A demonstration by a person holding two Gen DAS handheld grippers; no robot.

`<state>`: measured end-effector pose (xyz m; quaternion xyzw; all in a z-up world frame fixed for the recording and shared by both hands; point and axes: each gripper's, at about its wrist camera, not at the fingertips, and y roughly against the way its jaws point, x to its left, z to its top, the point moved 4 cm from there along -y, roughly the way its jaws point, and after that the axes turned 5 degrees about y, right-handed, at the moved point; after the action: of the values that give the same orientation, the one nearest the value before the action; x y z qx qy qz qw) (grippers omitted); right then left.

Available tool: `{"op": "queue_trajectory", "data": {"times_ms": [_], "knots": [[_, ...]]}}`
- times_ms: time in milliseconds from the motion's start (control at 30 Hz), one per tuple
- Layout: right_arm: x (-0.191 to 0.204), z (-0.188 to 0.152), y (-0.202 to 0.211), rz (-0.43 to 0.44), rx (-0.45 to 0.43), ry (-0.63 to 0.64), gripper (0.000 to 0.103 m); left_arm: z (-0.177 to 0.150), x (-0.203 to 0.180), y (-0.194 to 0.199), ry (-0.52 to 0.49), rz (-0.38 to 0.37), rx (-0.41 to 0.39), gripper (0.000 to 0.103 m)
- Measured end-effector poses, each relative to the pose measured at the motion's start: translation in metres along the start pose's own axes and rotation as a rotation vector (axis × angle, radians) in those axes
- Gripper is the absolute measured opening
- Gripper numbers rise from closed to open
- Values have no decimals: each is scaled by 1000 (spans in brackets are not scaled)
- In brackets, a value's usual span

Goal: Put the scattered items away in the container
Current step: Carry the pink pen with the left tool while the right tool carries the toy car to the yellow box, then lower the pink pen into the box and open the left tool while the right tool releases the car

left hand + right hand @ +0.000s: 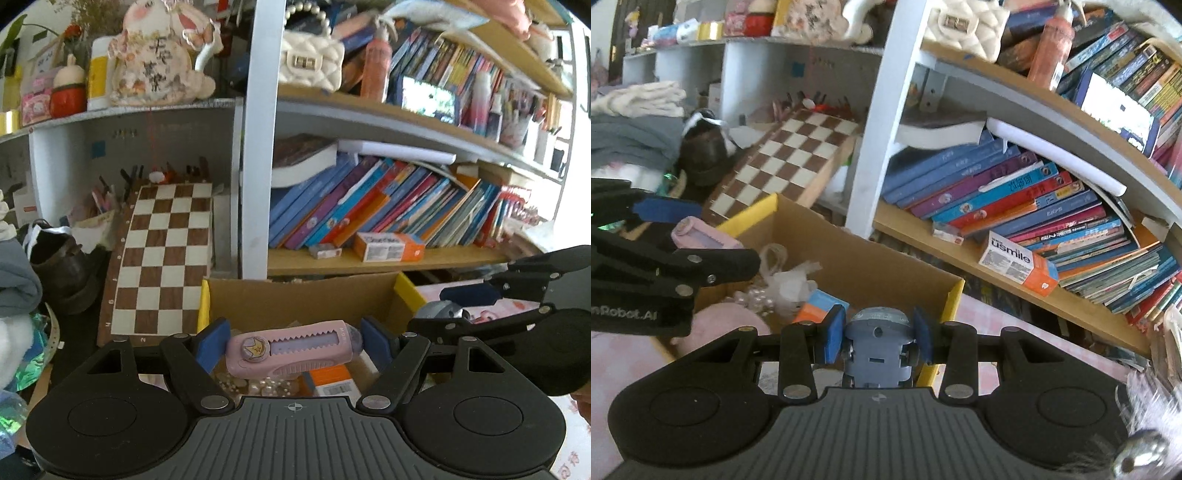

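Note:
My left gripper (291,347) is shut on a pink utility knife (291,350), held crosswise above the open cardboard box (295,299). The right wrist view shows that left gripper (698,225) with the pink knife (701,234) over the box's left side. My right gripper (877,332) is shut on a blue-grey toy car (877,343), underside facing the camera, at the box's yellow-edged near corner (955,295). In the left wrist view the right gripper (461,306) with the toy car (441,310) sits at the right. Inside the box lie pearls (753,297), a white bow (788,282) and an orange-blue carton (820,302).
A chessboard (162,258) leans behind the box on the left, next to a dark shoe (62,266) and folded clothes (14,288). A white shelf post (258,147) and shelves of books (388,214) rise behind the box. A pink-patterned surface (997,321) lies right of the box.

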<state>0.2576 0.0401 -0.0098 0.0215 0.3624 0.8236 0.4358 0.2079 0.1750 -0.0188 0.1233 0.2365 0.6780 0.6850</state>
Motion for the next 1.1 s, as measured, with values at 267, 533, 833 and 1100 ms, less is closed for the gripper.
{"op": "queue_trajectory", "data": {"times_ms": [267, 533, 833, 1100], "knots": [[-4, 3, -32, 8, 24, 6, 38, -1, 1, -30, -16, 28, 52, 78], [-6, 3, -47, 11, 39, 6, 42, -3, 3, -44, -11, 43, 89, 79], [-13, 2, -41, -7, 23, -20, 66, 2, 6, -37, 5, 65, 53, 93], [-19, -5, -27, -25, 20, -40, 82, 5, -1, -26, 8, 25, 37, 100]]}}
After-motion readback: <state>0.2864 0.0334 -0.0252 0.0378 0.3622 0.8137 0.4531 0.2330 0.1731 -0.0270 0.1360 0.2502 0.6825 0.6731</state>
